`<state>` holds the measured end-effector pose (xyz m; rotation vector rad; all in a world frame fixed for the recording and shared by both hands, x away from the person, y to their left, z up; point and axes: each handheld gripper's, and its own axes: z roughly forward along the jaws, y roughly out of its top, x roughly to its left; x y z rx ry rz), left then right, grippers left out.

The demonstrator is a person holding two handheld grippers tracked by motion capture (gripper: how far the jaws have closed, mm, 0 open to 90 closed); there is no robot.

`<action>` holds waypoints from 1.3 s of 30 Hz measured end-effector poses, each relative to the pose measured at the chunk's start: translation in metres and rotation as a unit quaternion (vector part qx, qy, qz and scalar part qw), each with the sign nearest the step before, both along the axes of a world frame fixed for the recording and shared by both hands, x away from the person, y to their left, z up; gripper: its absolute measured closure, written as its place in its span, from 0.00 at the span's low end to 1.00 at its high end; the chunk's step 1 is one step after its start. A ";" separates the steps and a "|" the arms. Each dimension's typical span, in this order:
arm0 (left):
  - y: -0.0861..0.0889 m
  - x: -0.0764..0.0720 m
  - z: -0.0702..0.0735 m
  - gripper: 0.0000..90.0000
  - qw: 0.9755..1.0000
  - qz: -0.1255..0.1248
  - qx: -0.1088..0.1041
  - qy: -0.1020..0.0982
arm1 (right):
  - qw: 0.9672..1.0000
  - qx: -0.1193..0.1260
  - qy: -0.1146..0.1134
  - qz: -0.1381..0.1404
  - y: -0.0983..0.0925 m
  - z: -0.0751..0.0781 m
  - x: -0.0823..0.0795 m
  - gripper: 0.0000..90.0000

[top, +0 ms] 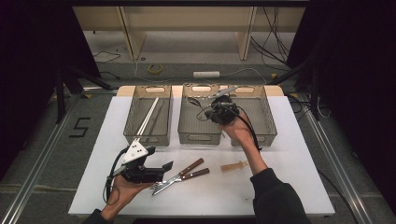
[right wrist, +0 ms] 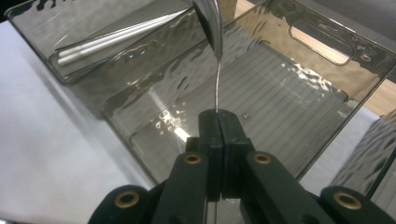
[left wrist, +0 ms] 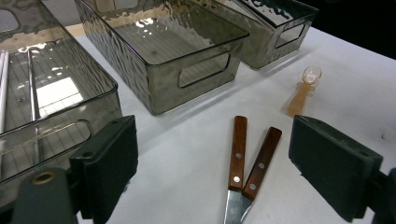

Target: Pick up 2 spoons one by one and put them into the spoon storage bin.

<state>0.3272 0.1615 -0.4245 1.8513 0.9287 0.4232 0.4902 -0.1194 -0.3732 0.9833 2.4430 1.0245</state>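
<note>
High view: right gripper (top: 205, 103) at frame centre, over the middle smoky plastic bin (top: 200, 116).

Left gripper view: jaws wide apart, empty, w/ two wood-handled knives (left wrist: 243, 168) at bottom centre on the white worktop (left wrist: 187, 158).

Right gripper view: jaws closed on thin metal spoon (right wrist: 212, 42); edge-on pinch could slip, dropping it outside the bin.

White table (top: 289, 154), three bins (top: 148, 114) along far edge, right gripper (top: 219, 111) over middle bin holding spoon (top: 194, 101), left gripper (top: 154, 171) near two knives (top: 180, 176), amber scoop (top: 233, 165) beside.
</note>
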 end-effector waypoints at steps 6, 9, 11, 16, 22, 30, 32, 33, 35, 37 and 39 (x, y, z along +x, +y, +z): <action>-0.001 0.000 0.000 0.17 1.000 -0.001 0.001 -0.001 | 1.000 0.005 0.003 -0.017 0.002 -0.002 0.011 1.00; -0.001 0.000 0.000 0.17 1.000 -0.002 0.001 -0.001 | 1.000 0.006 0.003 -0.024 0.003 -0.003 0.015 1.00; -0.001 0.000 0.000 0.17 1.000 -0.002 0.000 -0.002 | 1.000 0.007 0.004 -0.027 0.004 -0.002 0.017 1.00; -0.002 -0.001 0.000 0.17 1.000 -0.001 -0.003 -0.003 | 0.999 0.011 0.003 -0.033 0.009 -0.001 0.022 1.00; -0.001 -0.002 0.001 0.17 1.000 0.000 -0.009 -0.011 | 0.999 0.010 0.001 -0.047 0.014 -0.002 0.030 1.00; 0.001 -0.003 0.002 0.17 1.000 0.000 -0.018 -0.017 | 0.998 0.007 0.004 -0.062 0.019 -0.011 0.037 1.00; 0.001 -0.002 0.003 0.17 1.000 0.001 -0.018 -0.018 | 0.998 0.005 0.009 -0.065 0.020 -0.015 0.038 1.00; 0.002 -0.002 0.003 0.17 1.000 0.001 -0.018 -0.018 | 0.998 0.002 0.010 -0.067 0.021 -0.017 0.039 1.00; 0.002 -0.003 0.003 0.17 1.000 0.001 -0.019 -0.018 | 0.998 0.001 0.013 -0.067 0.022 -0.019 0.039 1.00; 0.002 -0.003 0.003 0.17 1.000 0.001 -0.019 -0.019 | 0.998 -0.001 0.014 -0.067 0.024 -0.022 0.040 1.00; 0.002 -0.002 0.003 0.17 1.000 0.001 -0.019 -0.019 | 0.998 -0.004 0.017 -0.067 0.026 -0.024 0.040 1.00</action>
